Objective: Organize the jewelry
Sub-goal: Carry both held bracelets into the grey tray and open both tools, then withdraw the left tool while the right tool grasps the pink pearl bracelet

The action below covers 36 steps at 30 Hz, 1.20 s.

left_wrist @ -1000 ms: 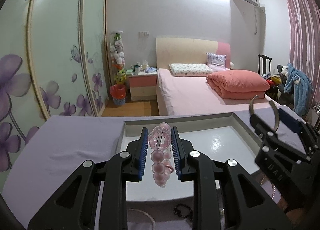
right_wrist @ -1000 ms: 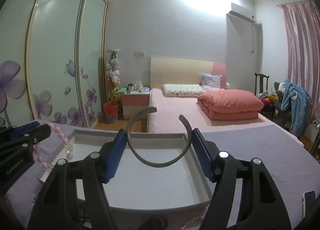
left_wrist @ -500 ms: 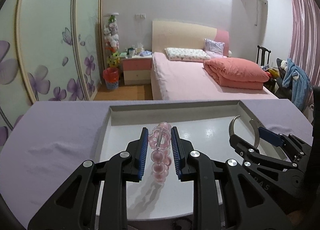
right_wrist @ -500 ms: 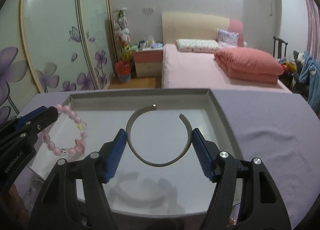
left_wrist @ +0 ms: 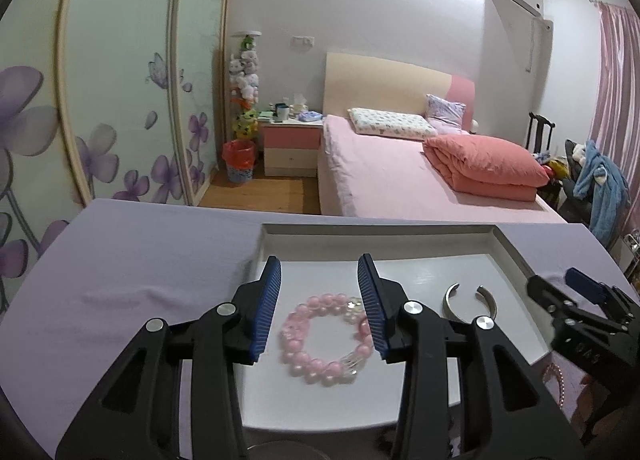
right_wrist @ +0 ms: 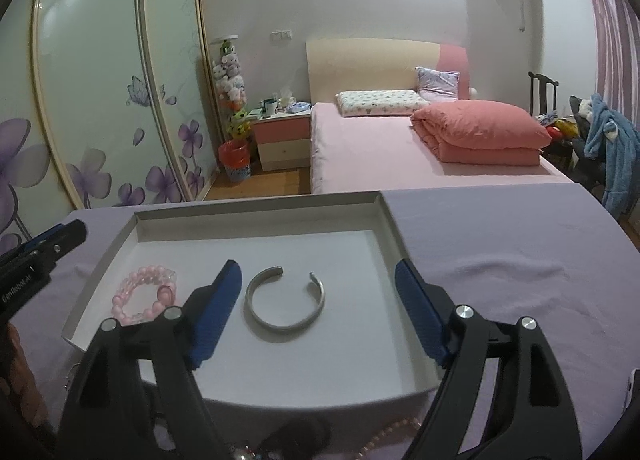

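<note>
**Both bracelets down in the tray, jaws letting go**

So here's where I'm at. The left gripper (left_wrist: 320,302) has its jaws opening, and the pink bead bracelet (left_wrist: 326,338) lies flat on the tray floor between them. It's close in against the right-hand pad there, but it doesn't look pinched by anything. The picture's a bit smeared around the beads, so I won't swear to the last bit of clearance.

Same story on the other side. The right gripper (right_wrist: 320,312) is spreading too, and the silver cuff bangle (right_wrist: 285,303) rests on the floor of the white tray (right_wrist: 260,210) with daylight on both sides of it, gap end pointing away from me.

Why side by side like that? My guess: beads to the left part of the tray, cuff to the middle, apart so they don't tangle or scratch each other. The tray walls keep anything from rolling off onto the purple cloth (right_wrist: 500,244).

There's still more stuff lying on the cloth at the near edge, a string of pale beads (right_wrist: 384,440) among it, so I'd say I'm partway through.
</note>
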Available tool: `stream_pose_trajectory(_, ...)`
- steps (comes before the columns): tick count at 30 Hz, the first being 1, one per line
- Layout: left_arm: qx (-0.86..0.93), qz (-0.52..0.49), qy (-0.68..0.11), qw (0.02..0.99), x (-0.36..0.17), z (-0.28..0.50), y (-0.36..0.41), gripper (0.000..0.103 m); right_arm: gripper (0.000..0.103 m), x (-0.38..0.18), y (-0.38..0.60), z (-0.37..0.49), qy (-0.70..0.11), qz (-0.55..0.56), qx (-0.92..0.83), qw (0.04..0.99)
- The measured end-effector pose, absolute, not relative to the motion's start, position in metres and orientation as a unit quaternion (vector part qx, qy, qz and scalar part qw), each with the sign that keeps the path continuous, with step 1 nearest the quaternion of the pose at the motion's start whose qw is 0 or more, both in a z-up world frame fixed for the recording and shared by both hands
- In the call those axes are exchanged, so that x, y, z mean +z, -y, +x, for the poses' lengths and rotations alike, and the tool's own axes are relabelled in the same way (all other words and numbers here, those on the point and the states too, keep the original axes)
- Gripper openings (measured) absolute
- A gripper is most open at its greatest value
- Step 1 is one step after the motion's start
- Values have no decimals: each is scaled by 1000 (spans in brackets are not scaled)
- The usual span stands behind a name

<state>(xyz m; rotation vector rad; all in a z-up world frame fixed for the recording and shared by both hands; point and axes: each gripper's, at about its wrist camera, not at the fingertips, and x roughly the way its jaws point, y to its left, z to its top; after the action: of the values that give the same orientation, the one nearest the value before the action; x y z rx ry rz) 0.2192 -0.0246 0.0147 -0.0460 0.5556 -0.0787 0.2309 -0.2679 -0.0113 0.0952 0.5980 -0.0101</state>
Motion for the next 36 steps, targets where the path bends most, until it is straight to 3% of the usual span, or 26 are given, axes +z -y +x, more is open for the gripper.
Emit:
stream_pose_trajectory(10,-28,-11,-274,961,15,177,0,48,78,0,297,182,-285,51,-27,957)
stream_pose_trajectory(16,-21,9,-288,957,3,147,-20,66,77,-24,317,157,-336,42,-50,940)
stream_pose_trajectory(24,-26,15,-339,940,-21,129,-33,75,56,-65,317,143,-409,49,-41,911)
stream_pose_trajectory(30,-28,24,-350,936,-28,124,-27,75,37,-73,311,150,-421,31,-59,905)
stream_pose_trajectory(33,-32,28,-354,934,-32,121,-27,75,27,-76,311,154,-433,30,-59,899)
stream_pose_trajectory(36,-35,32,-359,932,-36,120,-25,79,8,-76,310,153,-434,19,-62,899)
